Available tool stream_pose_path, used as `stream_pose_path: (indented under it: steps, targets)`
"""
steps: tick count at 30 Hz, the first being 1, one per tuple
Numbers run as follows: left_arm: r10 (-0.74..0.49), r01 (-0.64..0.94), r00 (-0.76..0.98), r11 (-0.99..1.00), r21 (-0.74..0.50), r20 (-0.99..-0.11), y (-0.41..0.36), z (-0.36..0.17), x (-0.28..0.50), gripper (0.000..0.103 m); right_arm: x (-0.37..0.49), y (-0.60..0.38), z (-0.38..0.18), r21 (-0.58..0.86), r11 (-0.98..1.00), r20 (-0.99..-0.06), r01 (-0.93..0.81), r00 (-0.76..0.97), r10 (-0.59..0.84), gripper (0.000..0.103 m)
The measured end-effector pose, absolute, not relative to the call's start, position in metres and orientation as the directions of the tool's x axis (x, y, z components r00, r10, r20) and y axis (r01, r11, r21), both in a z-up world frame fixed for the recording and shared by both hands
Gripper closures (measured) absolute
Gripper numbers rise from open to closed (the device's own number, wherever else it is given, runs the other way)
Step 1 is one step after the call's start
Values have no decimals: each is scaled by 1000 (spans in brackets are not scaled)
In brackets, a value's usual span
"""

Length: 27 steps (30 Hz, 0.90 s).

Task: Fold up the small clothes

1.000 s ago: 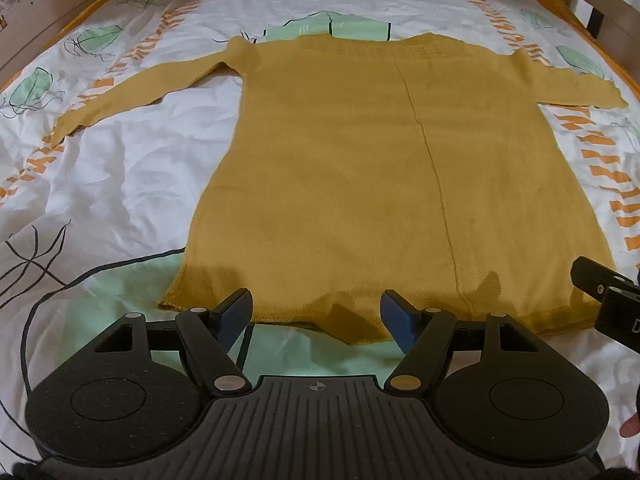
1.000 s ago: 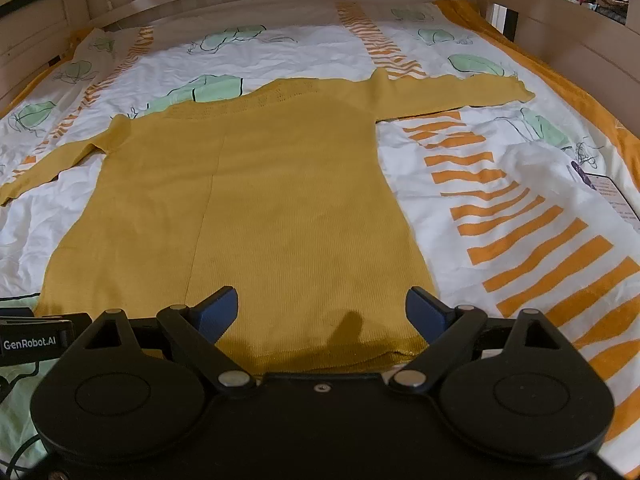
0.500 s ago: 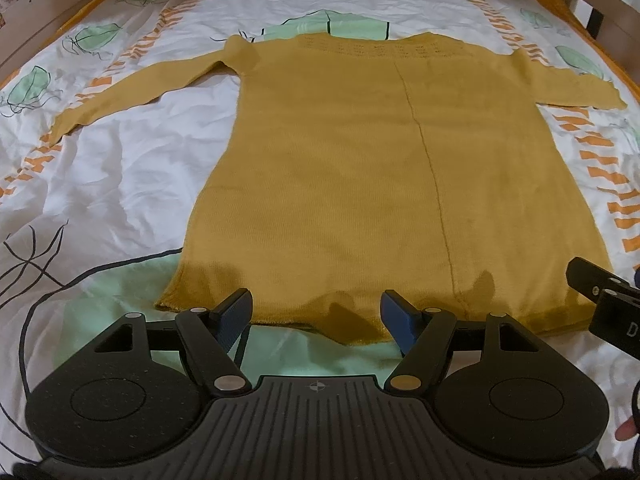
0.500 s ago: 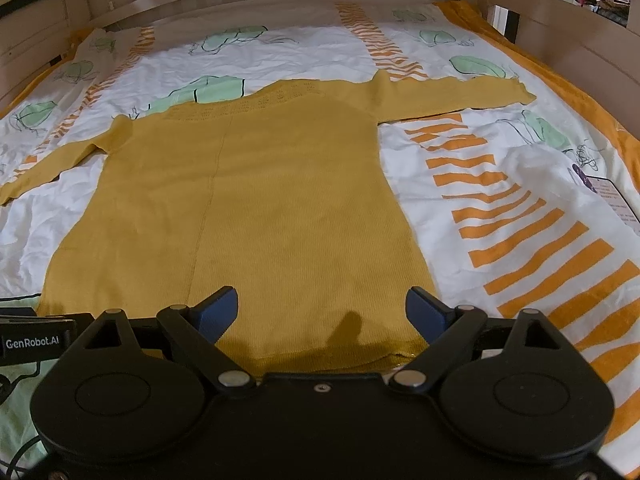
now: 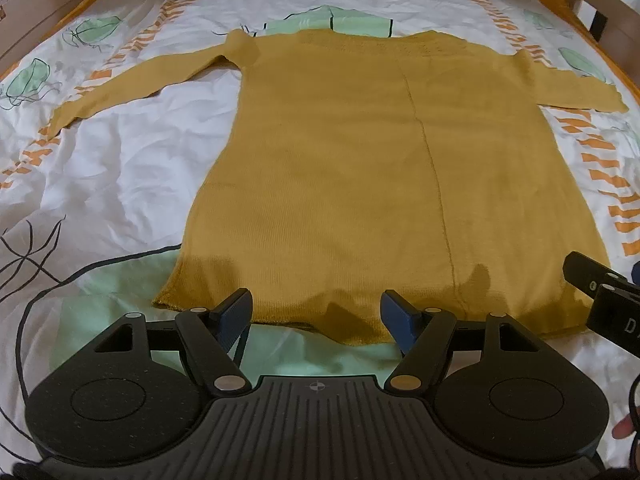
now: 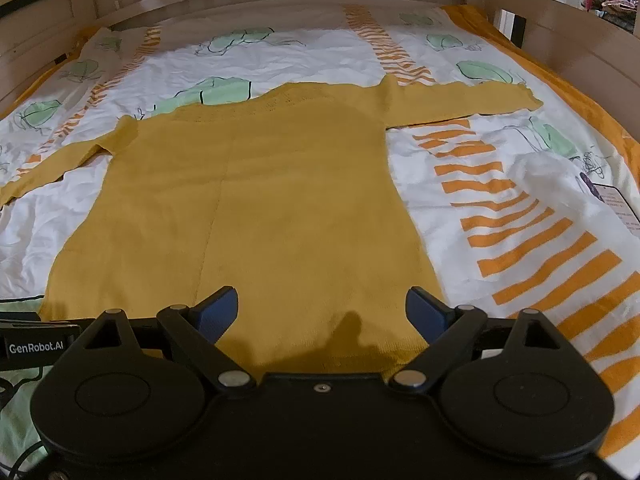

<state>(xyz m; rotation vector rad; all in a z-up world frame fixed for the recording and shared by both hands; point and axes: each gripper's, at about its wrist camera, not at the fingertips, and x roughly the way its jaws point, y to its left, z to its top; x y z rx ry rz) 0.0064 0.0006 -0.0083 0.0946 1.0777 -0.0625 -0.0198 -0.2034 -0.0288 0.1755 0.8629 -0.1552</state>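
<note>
A wide bed [image 6: 560,92] with a wooden frame fills both views, covered by a white bedsheet [image 5: 120,184] printed with green shapes, black scribbles and orange stripes. Spread flat across the middle of it lies a mustard yellow sweater [image 5: 360,168], both sleeves stretched out to the sides, neckline at the far end, hem nearest the cameras. Over that hem hovers the left hand-held gripper [image 5: 316,314], jaws apart, blue pads on either side of the hem's middle with nothing between them. The right hand-held gripper [image 6: 322,312] sits over the sweater's right-hand hem corner, jaws wide apart too, fabric below but not pinched. In the right wrist view, a black bar of the other tool pokes in at the left edge, and white lettering on it reads "GenRobot.AI" [image 6: 36,347]. Far right on the sheet, a small printed card [image 6: 616,202] lies flat; its text is too small to read.
</note>
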Motion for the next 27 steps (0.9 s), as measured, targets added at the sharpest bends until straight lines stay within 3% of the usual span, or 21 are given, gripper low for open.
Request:
stream_pose_path:
  steps: [27]
  targets:
    - [-59,73,501,997,-26,-864,21,-1,40,34,18,-207,-28,146,967,-748,211,663,-32,12]
